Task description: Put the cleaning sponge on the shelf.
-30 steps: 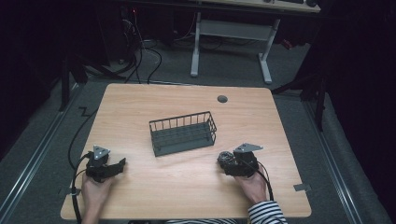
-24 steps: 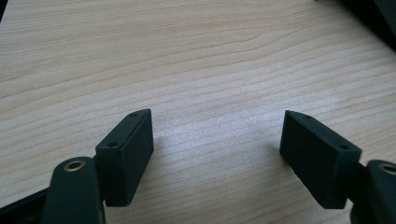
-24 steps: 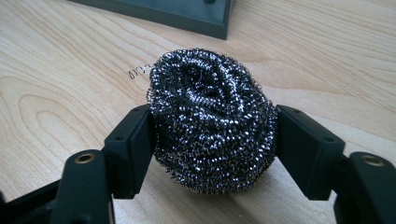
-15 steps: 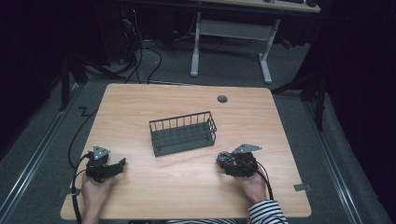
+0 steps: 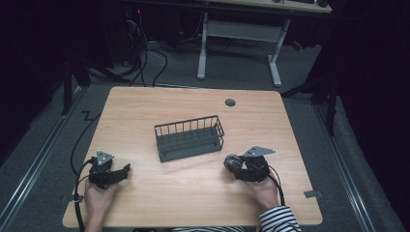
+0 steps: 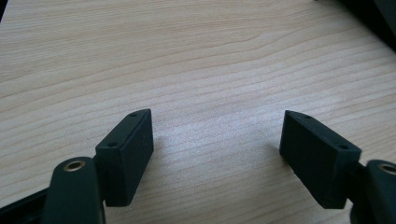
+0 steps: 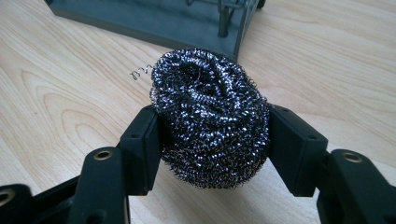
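Note:
A steel wool scourer [image 7: 210,126] sits squeezed between the jaws of my right gripper [image 7: 212,140], just above the wooden table. In the high view the scourer [image 5: 232,162] and my right gripper [image 5: 237,166] lie at the front right, a little right of the grey wire basket [image 5: 190,137]. The basket's near corner [image 7: 233,28] shows close behind the scourer. My left gripper [image 5: 123,170] rests at the front left with its jaws wide apart. Between them there is bare wood [image 6: 217,140].
A round cable hole [image 5: 230,102] sits near the table's far edge. Cables trail from both grippers off the front edge. Beyond the table stand a white desk frame [image 5: 237,43] and floor cables.

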